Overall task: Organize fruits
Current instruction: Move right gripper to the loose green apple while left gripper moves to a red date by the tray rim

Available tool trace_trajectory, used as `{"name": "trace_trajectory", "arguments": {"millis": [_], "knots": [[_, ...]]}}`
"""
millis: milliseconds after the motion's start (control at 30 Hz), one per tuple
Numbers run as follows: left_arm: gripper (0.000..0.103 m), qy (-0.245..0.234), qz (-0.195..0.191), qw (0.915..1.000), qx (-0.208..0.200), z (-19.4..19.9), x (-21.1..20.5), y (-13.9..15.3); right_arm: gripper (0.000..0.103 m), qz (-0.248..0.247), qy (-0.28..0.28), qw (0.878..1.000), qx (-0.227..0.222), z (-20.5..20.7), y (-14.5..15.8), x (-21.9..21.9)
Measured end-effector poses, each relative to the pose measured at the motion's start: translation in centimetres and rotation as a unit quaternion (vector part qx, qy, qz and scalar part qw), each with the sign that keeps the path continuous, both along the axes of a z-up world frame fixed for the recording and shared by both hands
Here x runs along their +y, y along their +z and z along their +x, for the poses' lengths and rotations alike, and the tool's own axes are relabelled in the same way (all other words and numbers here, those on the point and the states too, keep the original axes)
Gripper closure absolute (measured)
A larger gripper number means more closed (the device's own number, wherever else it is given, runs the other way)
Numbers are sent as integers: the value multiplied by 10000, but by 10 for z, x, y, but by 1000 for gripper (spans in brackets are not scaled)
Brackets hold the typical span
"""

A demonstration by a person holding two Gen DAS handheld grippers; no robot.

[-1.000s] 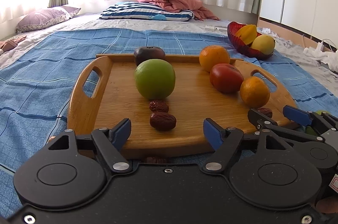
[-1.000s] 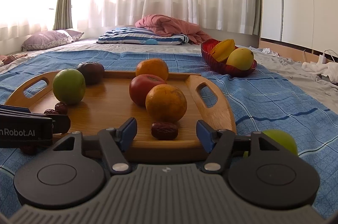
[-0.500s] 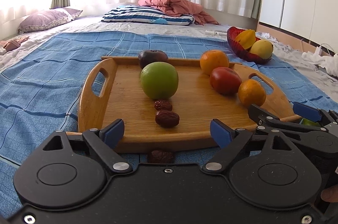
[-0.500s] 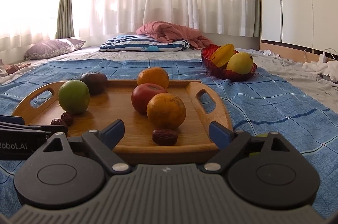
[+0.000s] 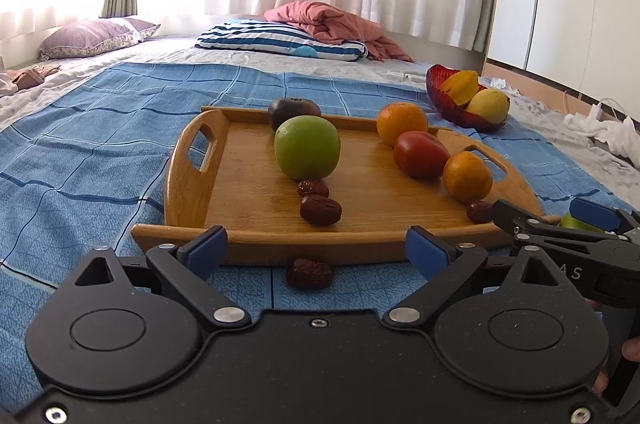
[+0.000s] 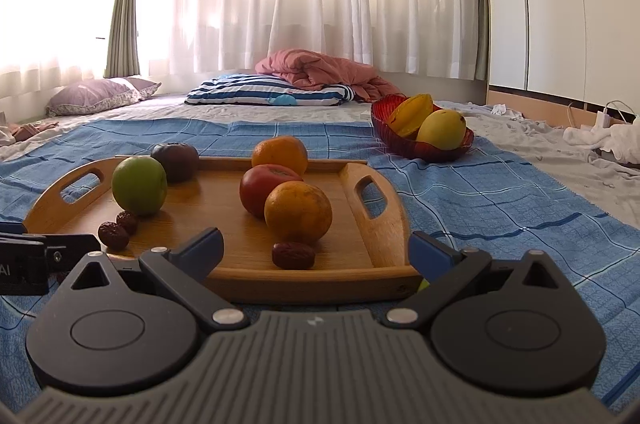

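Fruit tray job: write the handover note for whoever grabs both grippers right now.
Left gripper: open, jaws just widened, nothing held; a loose date lies on the blue cloth before it, off the tray.
Right gripper: open, jaws just widened, empty; a green fruit lies on the cloth beside the tray corner.
Wooden tray: green apple, dark fruit, two oranges, red fruit, three dates.
Red bowl: two yellow fruits.
Left: probably tray the loose date and green fruit.
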State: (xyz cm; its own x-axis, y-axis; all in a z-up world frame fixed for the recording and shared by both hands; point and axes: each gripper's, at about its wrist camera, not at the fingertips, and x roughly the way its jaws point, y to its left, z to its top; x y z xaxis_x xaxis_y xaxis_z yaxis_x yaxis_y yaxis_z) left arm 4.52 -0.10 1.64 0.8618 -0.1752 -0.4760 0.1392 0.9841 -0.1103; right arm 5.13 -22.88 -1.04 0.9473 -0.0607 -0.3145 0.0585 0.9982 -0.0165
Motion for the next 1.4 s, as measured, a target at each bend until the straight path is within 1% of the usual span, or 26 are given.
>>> {"name": "trace_trajectory", "arguments": {"millis": [100,233,333,533,767,1067,1133,1200,1300,1400], "knots": [[7,24,19,10000,47,-2,0,-4,0,-31,-71,10000,-7,-5,-2,-6],[7,35,36,9999,108,-2,-2,-9,0,-236,-119,9996,-129,-11,-4,-8],[7,22,80,9999,120,-3,-3,-10,0,-294,-200,9991,-209,-16,-4,-10],[7,43,161,9998,116,-1,-5,-12,0,-582,-362,9974,-210,-17,-7,-12],[9,63,155,9998,135,0,-5,-14,0,-746,-461,9960,-193,-16,-10,-16],[23,67,156,9996,209,2,-6,-17,0,-531,-659,9964,-27,-18,-15,-31],[30,70,177,9995,248,3,-7,-18,0,-498,-676,9965,-3,-18,-16,-32],[34,55,196,9994,292,4,-7,-19,0,-490,-695,9964,19,-17,-17,-34],[35,65,245,9992,293,4,-10,-19,0,-467,-719,9963,64,-16,-18,-35],[39,62,306,9991,297,5,-12,-19,0,-377,-700,9968,116,-15,-18,-38]]}}
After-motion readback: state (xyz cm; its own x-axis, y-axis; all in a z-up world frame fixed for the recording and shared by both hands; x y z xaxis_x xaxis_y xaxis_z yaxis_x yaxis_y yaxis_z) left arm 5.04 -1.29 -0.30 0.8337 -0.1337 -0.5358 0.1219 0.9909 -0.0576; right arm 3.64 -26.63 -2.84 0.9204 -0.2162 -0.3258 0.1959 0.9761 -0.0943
